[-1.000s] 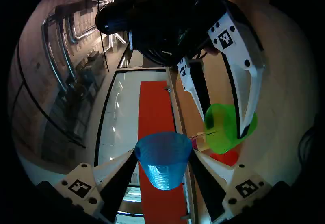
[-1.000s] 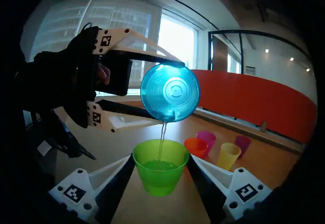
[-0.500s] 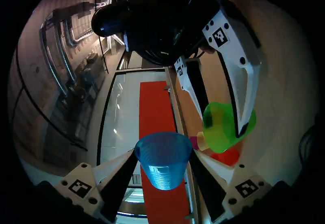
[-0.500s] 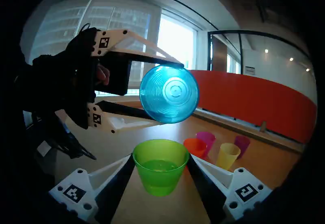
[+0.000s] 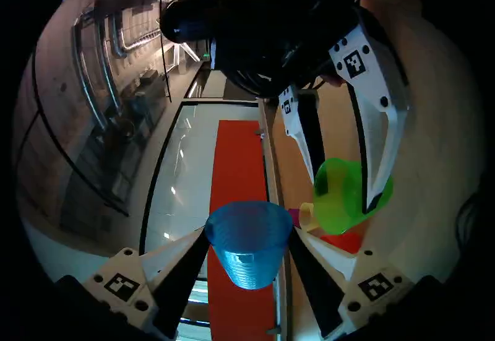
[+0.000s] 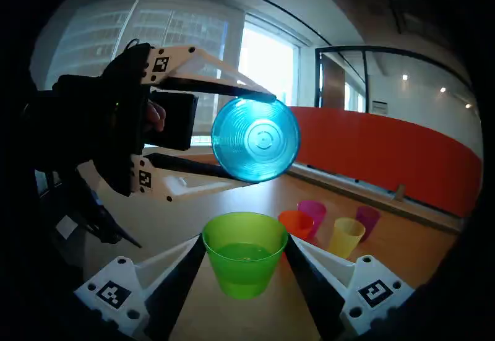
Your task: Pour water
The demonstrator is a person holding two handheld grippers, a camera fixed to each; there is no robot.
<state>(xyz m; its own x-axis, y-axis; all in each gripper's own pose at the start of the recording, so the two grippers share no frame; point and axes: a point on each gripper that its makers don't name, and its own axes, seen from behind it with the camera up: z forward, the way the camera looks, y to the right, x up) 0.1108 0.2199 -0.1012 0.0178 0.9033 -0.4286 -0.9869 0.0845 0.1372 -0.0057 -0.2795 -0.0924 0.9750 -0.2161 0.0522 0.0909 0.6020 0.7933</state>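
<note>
Room: wooden table, red wall at right, windows upper centre.
Right gripper, bottom centre: fingers clamped on upright green cup holding water.
Left gripper, held by gloved hand at left: fingers clamped on tipped blue cup, above the green cup.

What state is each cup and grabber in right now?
Translucent blue plastic cup: tipped sideways, nothing pouring.
Translucent green plastic cup: upright, holding water.
Left gripper: shut on blue cup.
Right gripper: shut on green cup.
Orange, pink, yellow, purple plastic cups: standing on table.
</note>
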